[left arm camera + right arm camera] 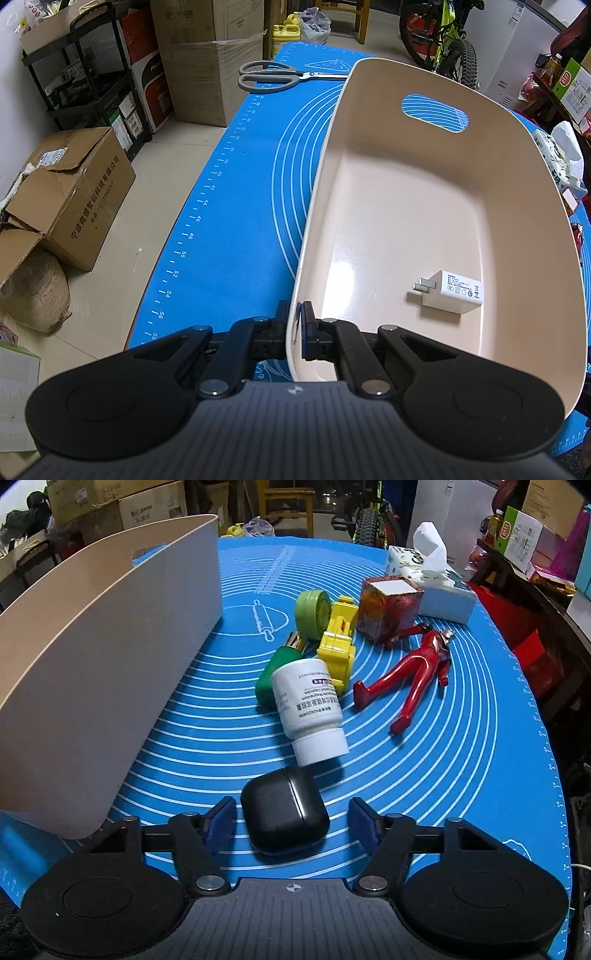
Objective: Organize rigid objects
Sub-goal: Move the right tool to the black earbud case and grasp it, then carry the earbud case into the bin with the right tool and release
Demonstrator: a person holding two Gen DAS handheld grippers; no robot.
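My left gripper (298, 328) is shut on the near wall of a beige plastic bin (406, 206), one finger inside and one outside. A white charger plug (452, 291) lies on the bin floor. My right gripper (291, 821) is open, its blue pads on either side of a black earbud case (284, 810) on the blue mat (461, 757), not touching it. Beyond the case lies a white pill bottle (308, 716). The bin (92, 657) stands to the left in the right wrist view.
Behind the bottle lie a green object (271, 677), a green tape roll (313, 613), a yellow toy (338, 646), a red figure (417, 672), a patterned box (389, 607) and a tissue pack (439, 587). Grey scissors (273, 75) lie at the mat's far end. Cardboard boxes (74, 192) crowd the floor.
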